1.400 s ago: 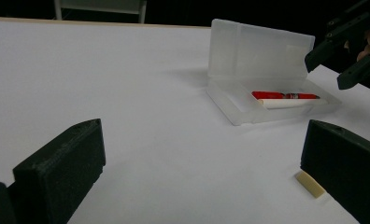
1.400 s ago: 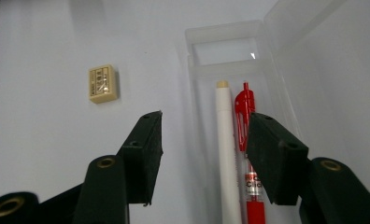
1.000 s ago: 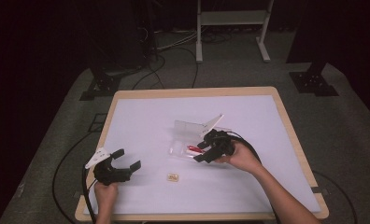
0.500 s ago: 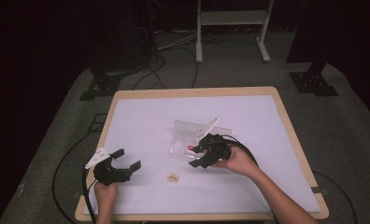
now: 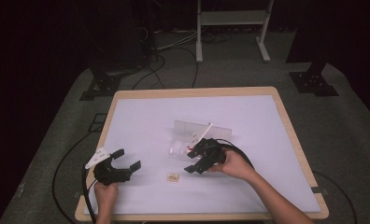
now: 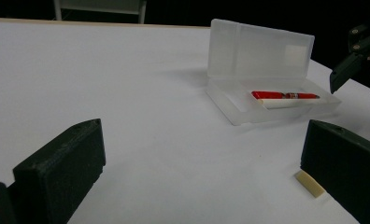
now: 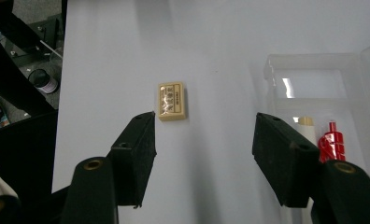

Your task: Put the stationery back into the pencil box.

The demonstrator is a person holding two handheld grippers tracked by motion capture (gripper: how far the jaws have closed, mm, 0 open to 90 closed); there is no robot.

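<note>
White table (image 5: 141,116), grey floor (image 5: 52,140), cables (image 5: 174,46), perhaps a stand (image 5: 232,18).

No legible text is showing. The eraser (image 7: 172,101) is carrying a small printed label on its top face, too blurred to read. The red pen (image 6: 286,95) is bearing a printed band near its middle, likewise unreadable.

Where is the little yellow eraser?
The eraser lies on the white table in the high view, between the left gripper and right gripper, just before the clear case.
</note>
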